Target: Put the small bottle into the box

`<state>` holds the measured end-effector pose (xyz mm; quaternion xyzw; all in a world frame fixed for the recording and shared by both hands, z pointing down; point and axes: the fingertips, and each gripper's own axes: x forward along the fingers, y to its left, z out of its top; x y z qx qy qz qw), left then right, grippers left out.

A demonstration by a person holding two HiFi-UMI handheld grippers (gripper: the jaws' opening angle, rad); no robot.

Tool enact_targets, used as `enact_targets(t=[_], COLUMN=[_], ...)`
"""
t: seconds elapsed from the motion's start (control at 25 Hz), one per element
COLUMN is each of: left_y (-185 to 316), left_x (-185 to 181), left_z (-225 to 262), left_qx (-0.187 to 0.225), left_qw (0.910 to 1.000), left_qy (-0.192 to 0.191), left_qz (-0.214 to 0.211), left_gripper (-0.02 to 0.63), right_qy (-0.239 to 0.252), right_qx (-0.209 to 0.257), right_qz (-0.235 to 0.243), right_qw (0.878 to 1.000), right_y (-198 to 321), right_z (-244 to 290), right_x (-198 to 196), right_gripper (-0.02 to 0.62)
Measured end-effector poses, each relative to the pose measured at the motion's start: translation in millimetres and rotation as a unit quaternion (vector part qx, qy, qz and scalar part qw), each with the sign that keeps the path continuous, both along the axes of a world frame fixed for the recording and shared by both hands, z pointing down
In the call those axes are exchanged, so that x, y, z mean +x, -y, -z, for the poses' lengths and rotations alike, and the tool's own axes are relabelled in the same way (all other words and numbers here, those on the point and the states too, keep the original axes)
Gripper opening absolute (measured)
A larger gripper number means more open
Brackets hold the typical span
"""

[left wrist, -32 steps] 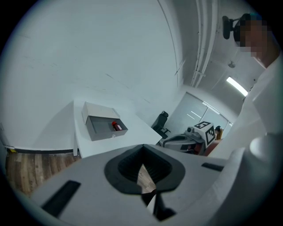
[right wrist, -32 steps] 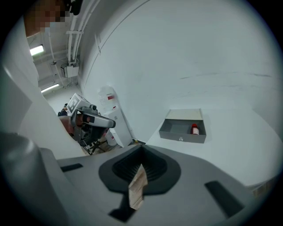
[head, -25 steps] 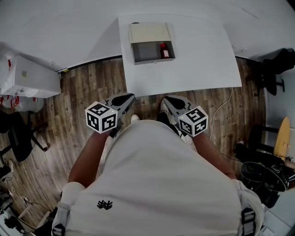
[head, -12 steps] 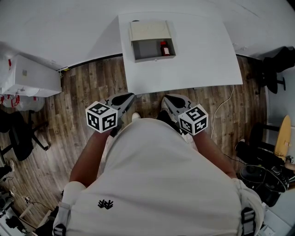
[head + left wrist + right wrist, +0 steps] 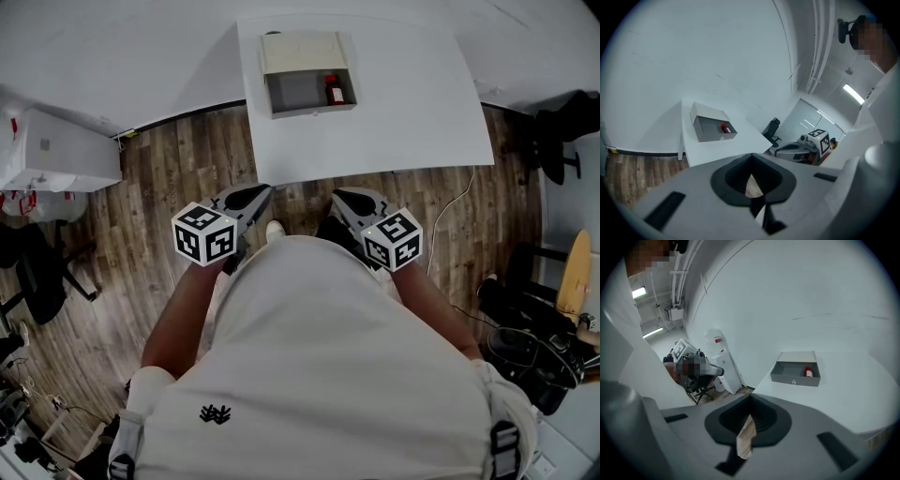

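**Head view:** bottle (image 5: 333, 91) already stands in box (image 5: 309, 112) at far side of table (image 5: 412, 112). L gripper (image 5: 258, 195) and R gripper (image 5: 341, 198) hang near the person, well apart from box.

**L gripper view:** jaws pressed together, empty.

**R gripper view:** likewise together, nothing pinched.

**Step:** placement looks done; prob. no further move needed.

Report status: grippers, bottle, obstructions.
Left gripper shut, empty. Right gripper shut, empty. Small bottle already inside box, right end. Nothing in the way.
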<state>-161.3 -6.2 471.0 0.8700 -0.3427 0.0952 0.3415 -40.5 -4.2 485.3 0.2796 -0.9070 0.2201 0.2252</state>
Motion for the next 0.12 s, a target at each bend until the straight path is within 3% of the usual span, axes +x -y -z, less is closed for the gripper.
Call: enact_targets(t=[0.12], left_y=[4.2], left_x=[1.9], left_z=[-1.8], left_qx=[-0.002], left_qw=[1.0], left_qy=[-0.001], left_qz=[0.002], left_gripper=[0.006], right_qy=[-0.001], right_qx=[-0.001], right_qz=[0.003], right_qw=[1.0], right_y=[2.5], right_z=[-0.6], right_x=[1.8], right_gripper=[0.005])
